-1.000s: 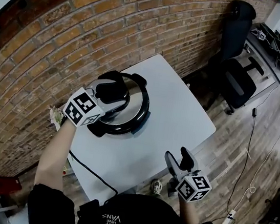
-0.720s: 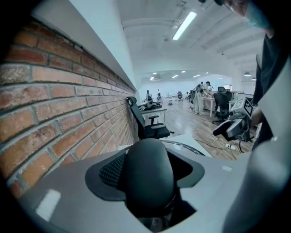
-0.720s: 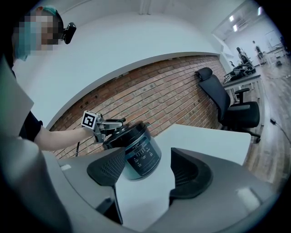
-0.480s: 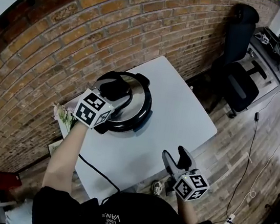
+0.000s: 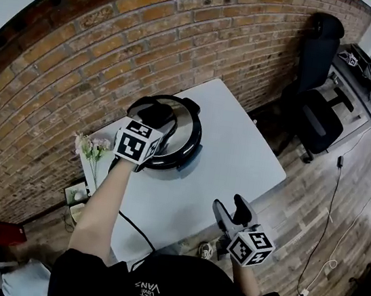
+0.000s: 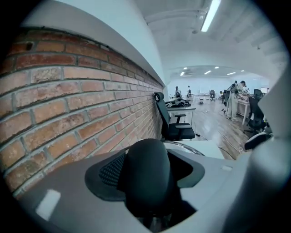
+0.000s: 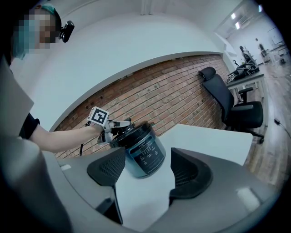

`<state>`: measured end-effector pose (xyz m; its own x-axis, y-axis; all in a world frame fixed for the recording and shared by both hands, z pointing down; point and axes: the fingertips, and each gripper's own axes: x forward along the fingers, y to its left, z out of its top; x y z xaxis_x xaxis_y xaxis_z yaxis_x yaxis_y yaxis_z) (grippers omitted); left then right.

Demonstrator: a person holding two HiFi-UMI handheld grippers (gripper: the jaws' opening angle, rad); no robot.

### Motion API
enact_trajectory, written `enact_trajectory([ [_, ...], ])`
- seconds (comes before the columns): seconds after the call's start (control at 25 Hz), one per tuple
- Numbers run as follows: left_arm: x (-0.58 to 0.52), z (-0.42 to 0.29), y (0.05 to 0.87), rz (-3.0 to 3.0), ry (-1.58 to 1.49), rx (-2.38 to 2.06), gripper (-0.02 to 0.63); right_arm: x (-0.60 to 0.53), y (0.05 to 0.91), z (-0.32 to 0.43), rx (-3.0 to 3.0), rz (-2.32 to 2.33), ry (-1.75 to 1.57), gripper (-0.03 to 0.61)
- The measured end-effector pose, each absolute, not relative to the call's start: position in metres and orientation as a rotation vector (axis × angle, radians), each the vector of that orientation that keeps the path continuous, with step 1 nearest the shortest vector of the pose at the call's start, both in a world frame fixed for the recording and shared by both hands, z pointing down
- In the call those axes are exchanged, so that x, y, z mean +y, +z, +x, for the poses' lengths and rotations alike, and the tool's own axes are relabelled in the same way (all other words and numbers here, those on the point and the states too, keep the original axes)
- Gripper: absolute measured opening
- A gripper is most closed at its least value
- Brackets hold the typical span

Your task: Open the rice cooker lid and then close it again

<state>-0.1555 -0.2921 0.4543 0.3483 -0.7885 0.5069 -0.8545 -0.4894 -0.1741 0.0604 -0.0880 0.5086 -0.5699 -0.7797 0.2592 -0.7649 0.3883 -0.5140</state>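
In the head view we see the rice cooker (image 5: 186,152) standing closed on the white table (image 5: 240,151) beside the brick wall (image 5: 81,61). The left gripper (image 5: 157,118) is on top of it, and the right gripper (image 5: 232,207) hangs over the table's near edge. In the left gripper view, we find the jaws clamped on the black lid handle (image 6: 148,175). In the right gripper view, the jaws stand wide apart and empty, with the cooker well beyond them.
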Motion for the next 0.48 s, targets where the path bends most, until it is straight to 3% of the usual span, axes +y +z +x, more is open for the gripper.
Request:
enact_trajectory([
  [0.48,-0.275,-0.158,0.431,2.577,0.704,-1.628,0.284,-0.078,0.488,0.061,2.666,-1.338,-0.876,0.305],
])
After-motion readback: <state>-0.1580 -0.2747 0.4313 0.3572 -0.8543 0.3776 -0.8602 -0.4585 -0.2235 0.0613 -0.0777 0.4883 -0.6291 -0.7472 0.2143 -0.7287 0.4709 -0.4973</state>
